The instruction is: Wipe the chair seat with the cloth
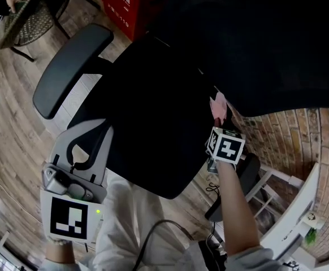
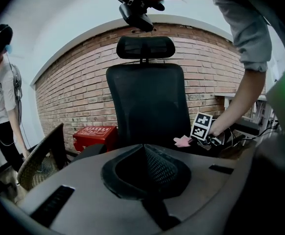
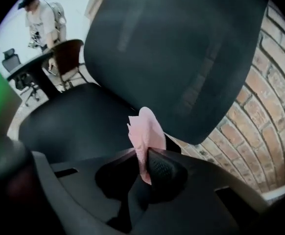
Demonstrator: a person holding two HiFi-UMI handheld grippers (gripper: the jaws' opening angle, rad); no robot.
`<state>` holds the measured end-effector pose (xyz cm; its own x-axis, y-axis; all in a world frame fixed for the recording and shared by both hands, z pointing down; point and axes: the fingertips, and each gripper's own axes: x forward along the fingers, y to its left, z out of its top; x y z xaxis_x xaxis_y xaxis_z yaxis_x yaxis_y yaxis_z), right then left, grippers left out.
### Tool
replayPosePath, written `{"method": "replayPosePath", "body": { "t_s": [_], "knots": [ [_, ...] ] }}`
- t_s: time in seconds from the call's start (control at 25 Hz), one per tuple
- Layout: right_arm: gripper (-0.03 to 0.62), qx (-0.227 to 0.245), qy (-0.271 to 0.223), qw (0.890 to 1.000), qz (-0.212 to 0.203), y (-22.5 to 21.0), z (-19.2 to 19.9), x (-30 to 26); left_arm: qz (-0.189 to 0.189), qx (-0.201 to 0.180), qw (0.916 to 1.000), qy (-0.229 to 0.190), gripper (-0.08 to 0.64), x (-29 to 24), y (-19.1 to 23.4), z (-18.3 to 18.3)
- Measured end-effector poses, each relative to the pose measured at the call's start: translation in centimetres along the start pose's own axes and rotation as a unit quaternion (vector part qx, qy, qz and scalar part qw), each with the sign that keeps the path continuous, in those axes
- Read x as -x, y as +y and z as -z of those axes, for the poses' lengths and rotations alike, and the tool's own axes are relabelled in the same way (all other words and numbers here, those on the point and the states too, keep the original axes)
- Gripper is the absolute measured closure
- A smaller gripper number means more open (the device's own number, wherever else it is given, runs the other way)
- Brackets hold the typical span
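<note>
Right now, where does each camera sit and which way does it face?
Head view: on the person's head, looking steeply down on the chair seat; shows left gripper, right gripper, right forearm.
Left gripper view: in front of the seat, facing the backrest and brick wall; own jaws shut, empty.
Right gripper view: beside the seat, looking across it; own jaws clamp the pink cloth.
Shared: all three show the cloth.

Red box [image 1: 131, 3] on plank floor [image 1: 12, 114], close to brick wall [image 2: 74, 82]; woven-seat chair [image 1: 29, 18] stands near the box, to its left. Person [image 2: 0, 92] in pale shirt stands far left, well apart. White rack [image 1: 291, 205] along the wall at right, dark cables [image 1: 212, 188] on the floor near it.
</note>
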<state>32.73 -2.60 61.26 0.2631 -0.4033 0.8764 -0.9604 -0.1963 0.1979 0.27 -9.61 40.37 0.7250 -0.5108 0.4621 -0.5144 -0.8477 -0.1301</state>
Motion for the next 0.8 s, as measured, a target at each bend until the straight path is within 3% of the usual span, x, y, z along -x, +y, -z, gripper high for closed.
{"method": "replayPosePath", "body": {
  "t_s": [0.16, 0.4, 0.68, 0.8],
  "knots": [
    [0.535, 0.017, -0.045, 0.998, -0.044, 1.8, -1.9, 4.1, -0.014, -0.017, 0.9997, -0.012, 0.541, 1.4, 0.1, -3.4],
    [0.535, 0.024, -0.118, 0.986, -0.113, 4.1, -5.8, 12.7, -0.027, -0.048, 0.9976, -0.042, 0.541, 4.7, 0.7, -10.6],
    [0.535, -0.016, -0.209, 0.963, -0.171, 4.2, -9.3, 23.0, -0.057, -0.02, 0.996, -0.066, 0.541, 10.0, -0.5, -16.9],
    [0.535, -0.026, -0.238, 0.951, -0.195, 4.6, -10.0, 26.4, -0.064, -0.03, 0.9952, -0.067, 0.541, 12.2, -1.4, -18.6]
  ]
}}
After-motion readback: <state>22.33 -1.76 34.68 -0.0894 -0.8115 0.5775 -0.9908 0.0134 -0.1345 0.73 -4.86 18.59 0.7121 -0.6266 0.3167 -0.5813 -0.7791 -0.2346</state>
